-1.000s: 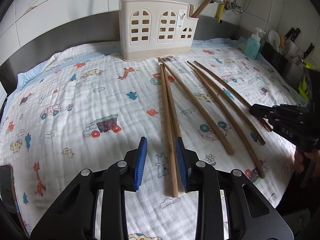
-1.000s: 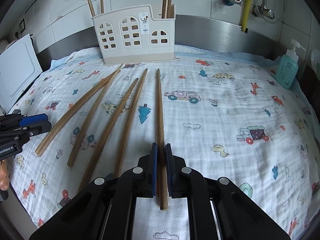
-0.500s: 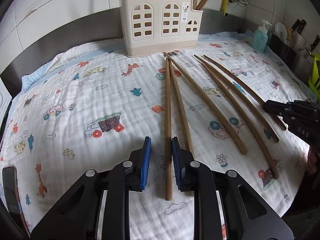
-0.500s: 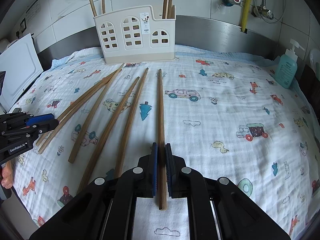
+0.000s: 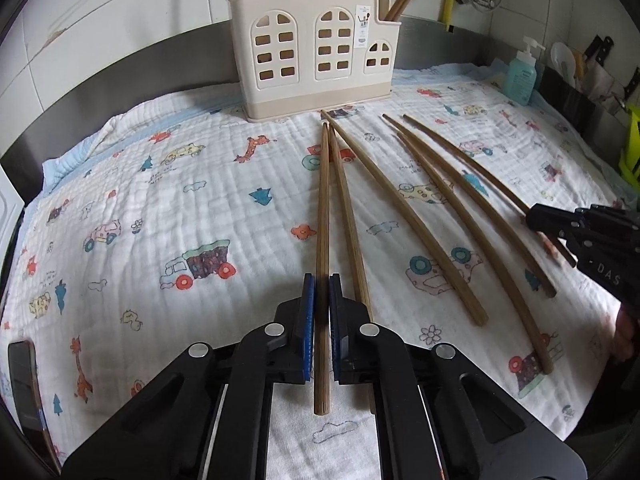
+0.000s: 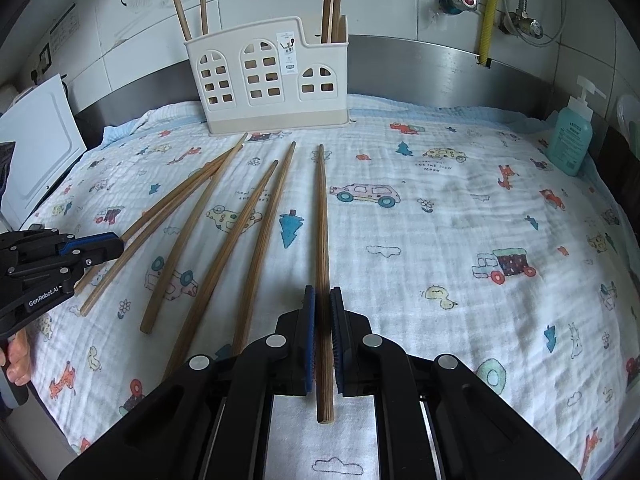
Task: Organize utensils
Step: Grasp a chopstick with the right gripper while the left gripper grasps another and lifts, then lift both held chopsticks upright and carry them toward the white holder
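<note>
Several long wooden chopsticks lie on a cartoon-print cloth [image 5: 168, 208] in front of a cream holder [image 5: 312, 52] with arched windows, which has a few chopsticks standing in it. My left gripper [image 5: 322, 284] is shut on the leftmost chopstick [image 5: 323, 208], near its thick end. My right gripper [image 6: 322, 296] is shut on the rightmost chopstick [image 6: 321, 216], also near its thick end. Both held chopsticks point toward the holder [image 6: 268, 76]. Each gripper shows in the other's view, the right one [image 5: 536, 218] and the left one [image 6: 116, 246].
Loose chopsticks [image 5: 416, 220] lie between the two grippers, also seen in the right wrist view [image 6: 236, 232]. A teal soap bottle [image 6: 570, 140] stands at the back right. A white board [image 6: 36, 152] leans at the left. Tiled wall and pipes are behind the holder.
My left gripper moved onto the leftmost chopstick and closed on it. The right gripper stayed shut on its chopstick with little movement.
</note>
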